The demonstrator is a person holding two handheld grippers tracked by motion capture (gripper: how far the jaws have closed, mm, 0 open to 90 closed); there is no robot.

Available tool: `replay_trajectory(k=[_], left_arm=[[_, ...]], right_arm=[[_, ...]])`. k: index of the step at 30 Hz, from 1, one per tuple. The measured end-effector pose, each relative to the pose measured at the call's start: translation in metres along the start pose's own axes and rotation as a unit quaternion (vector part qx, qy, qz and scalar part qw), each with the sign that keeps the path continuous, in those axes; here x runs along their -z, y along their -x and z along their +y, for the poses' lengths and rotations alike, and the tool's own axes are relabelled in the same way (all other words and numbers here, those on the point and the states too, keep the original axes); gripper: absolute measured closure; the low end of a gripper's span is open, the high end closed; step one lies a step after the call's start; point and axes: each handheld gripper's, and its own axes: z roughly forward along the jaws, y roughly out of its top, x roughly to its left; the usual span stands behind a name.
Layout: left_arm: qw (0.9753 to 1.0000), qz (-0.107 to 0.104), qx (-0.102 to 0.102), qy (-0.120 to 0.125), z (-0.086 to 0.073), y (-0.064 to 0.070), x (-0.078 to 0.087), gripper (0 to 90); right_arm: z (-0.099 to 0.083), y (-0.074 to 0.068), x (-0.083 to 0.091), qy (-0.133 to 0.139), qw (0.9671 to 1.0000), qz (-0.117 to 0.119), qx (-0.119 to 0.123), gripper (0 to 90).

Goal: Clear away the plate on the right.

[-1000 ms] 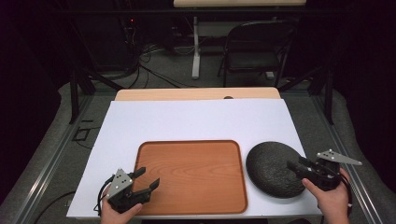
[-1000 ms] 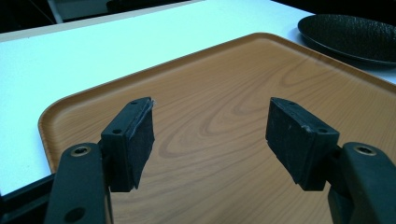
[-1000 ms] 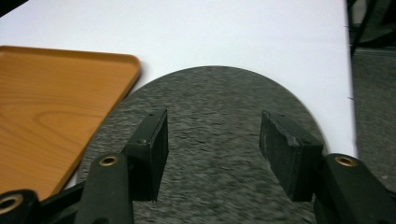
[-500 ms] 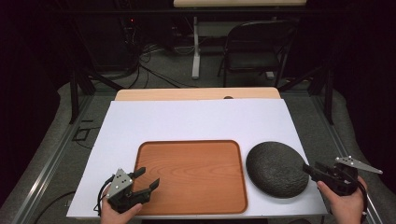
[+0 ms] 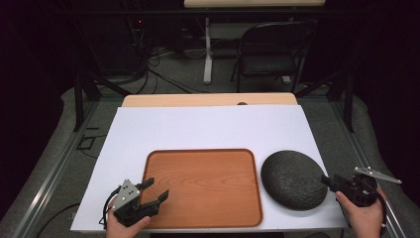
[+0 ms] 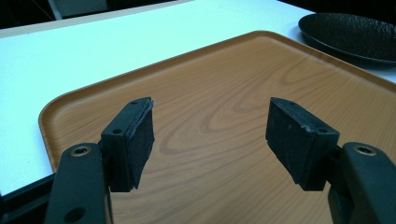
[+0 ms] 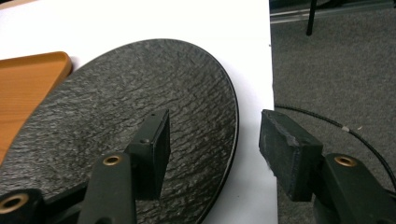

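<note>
A brown wooden tray (image 5: 203, 186) lies empty at the near middle of the white table (image 5: 208, 129). To its right rests a dark rough-textured round plate (image 5: 293, 179), seen close up in the right gripper view (image 7: 130, 116). My left gripper (image 5: 155, 190) hovers open over the tray's near left corner, and in its own view (image 6: 210, 135) the tray's wood grain (image 6: 233, 107) lies under the jaws. My right gripper (image 5: 328, 180) is open beside the plate's right rim, with its jaws (image 7: 212, 144) straddling that rim over the table's right edge.
A wooden table edge (image 5: 208, 99) lies beyond the white surface. A folding chair (image 5: 272, 49) and cables stand on the grey floor behind. The floor (image 7: 336, 70) drops away right of the plate. The plate's far edge (image 6: 350, 28) shows past the tray.
My right gripper has pulled back to the right, off the plate and past its rim. The left gripper, tray and plate have stayed put.
</note>
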Motion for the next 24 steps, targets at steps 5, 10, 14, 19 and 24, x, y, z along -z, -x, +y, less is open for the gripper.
replay_trajectory(k=[5,10,14,19,24], left_arm=[[1.0000,-0.001,0.000,-0.001,0.000,0.000,0.000,32.4],[1.0000,0.001,0.001,-0.002,0.000,0.000,0.001,32.4],[1.0000,0.001,0.001,-0.002,0.000,0.000,0.001,32.4],[1.0000,0.002,0.002,-0.001,0.000,0.000,0.001,32.5],[1.0000,0.000,0.003,0.000,0.000,-0.001,0.001,32.5]], right_arm=[[-0.004,0.003,-0.008,-0.013,0.9998,0.001,-0.013,42.3],[-0.007,0.004,-0.013,-0.022,0.9996,0.005,-0.016,42.4],[-0.009,0.005,-0.016,-0.027,0.9993,0.011,-0.023,42.6],[-0.011,0.006,-0.018,-0.032,0.9988,0.019,-0.031,42.8],[-0.013,0.007,-0.020,-0.035,0.9983,0.026,-0.039,43.7]])
